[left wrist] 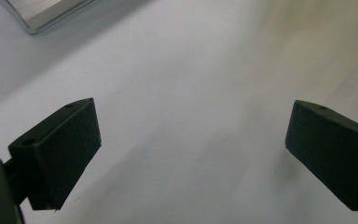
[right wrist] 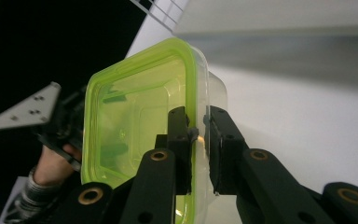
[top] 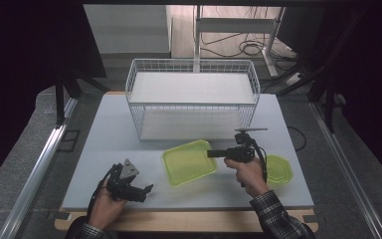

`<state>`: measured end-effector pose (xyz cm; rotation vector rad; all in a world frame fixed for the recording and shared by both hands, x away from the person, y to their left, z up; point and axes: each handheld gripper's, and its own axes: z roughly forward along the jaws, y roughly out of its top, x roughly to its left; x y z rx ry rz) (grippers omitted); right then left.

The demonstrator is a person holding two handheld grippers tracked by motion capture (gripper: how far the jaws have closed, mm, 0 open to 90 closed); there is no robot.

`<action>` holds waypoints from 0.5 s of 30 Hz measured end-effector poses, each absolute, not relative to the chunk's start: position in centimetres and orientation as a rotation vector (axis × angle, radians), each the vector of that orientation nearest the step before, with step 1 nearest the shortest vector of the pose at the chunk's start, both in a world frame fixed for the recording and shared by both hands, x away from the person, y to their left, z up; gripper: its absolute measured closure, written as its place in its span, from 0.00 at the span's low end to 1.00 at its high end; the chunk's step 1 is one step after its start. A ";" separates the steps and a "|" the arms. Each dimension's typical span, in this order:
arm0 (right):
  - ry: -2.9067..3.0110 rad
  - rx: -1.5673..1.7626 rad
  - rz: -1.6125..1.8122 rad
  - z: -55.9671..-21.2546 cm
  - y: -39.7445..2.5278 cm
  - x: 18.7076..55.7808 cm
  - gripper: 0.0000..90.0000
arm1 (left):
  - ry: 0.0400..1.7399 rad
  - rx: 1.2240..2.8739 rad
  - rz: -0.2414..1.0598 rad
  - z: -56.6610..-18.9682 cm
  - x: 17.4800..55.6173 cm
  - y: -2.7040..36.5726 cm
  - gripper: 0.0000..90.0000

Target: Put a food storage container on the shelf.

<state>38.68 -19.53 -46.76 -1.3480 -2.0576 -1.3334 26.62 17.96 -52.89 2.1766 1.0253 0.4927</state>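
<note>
A yellow-green plastic container (top: 189, 162) sits on the white table, open side up, in front of the wire basket. My right gripper (top: 211, 154) reaches it from the right and is shut on its right rim; in the right gripper view the two jaws pinch the container's (right wrist: 135, 116) wall between them (right wrist: 198, 133). A matching green lid (top: 280, 169) lies flat behind the right hand. My left gripper (top: 146, 189) rests low near the table's front left, open, with bare tabletop between its wide-apart jaws (left wrist: 191, 149).
A white wire basket (top: 191, 97) stands at the back middle of the table (top: 109, 129). An aluminium rail (top: 40, 164) runs along the left side, and it shows again as a metal rail (left wrist: 46, 11). The left hand and its grey plate (right wrist: 23, 109) appear beyond the container.
</note>
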 end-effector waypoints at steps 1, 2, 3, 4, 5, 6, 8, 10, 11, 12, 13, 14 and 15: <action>-2.058 -1.348 -1.333 -46.8 -19.5 38.7 0.89 | 1.025 2.177 0.493 -52.9 26.6 18.0 0.03; -2.053 -1.348 -1.347 -46.2 -19.6 38.8 0.89 | 1.025 2.177 0.493 -52.9 26.6 18.0 0.03; -2.050 -1.349 -1.351 -45.9 -19.7 38.8 0.89 | 1.025 2.178 0.494 -52.9 26.6 17.9 0.03; -2.051 -1.344 -1.361 -45.7 -19.7 38.9 0.89 | 1.025 2.178 0.494 -52.9 26.6 17.9 0.03; -2.049 -1.343 -1.361 -45.4 -19.8 38.9 0.89 | 1.024 2.178 0.494 -52.9 26.6 17.9 0.03; -2.055 -1.344 -1.366 -45.1 -19.7 39.0 0.89 | 1.024 2.178 0.494 -52.9 26.6 17.9 0.03; -2.075 -1.340 -1.374 -44.4 -19.7 39.1 0.89 | 1.025 2.178 0.495 -52.9 26.6 17.9 0.03; -2.078 -1.336 -1.379 -44.1 -19.7 39.2 0.89 | 1.025 2.178 0.495 -52.9 26.6 17.9 0.03; -2.078 -1.333 -1.388 -43.8 -19.7 39.2 0.89 | 1.025 2.179 0.494 -52.9 26.6 17.9 0.03; -2.075 -1.332 -1.396 -43.2 -19.6 39.4 0.89 | 1.025 2.179 0.494 -52.9 26.6 17.9 0.03; -2.073 -1.331 -1.400 -42.9 -19.6 39.5 0.89 | 1.024 2.181 0.496 -52.9 26.6 17.9 0.03; -2.073 -1.331 -1.400 -42.9 -19.6 39.5 0.89 | 1.024 2.181 0.496 -52.9 26.6 17.9 0.03; -2.071 -1.327 -1.411 -42.3 -19.6 39.6 0.89 | 1.024 2.181 0.496 -52.9 26.6 18.0 0.03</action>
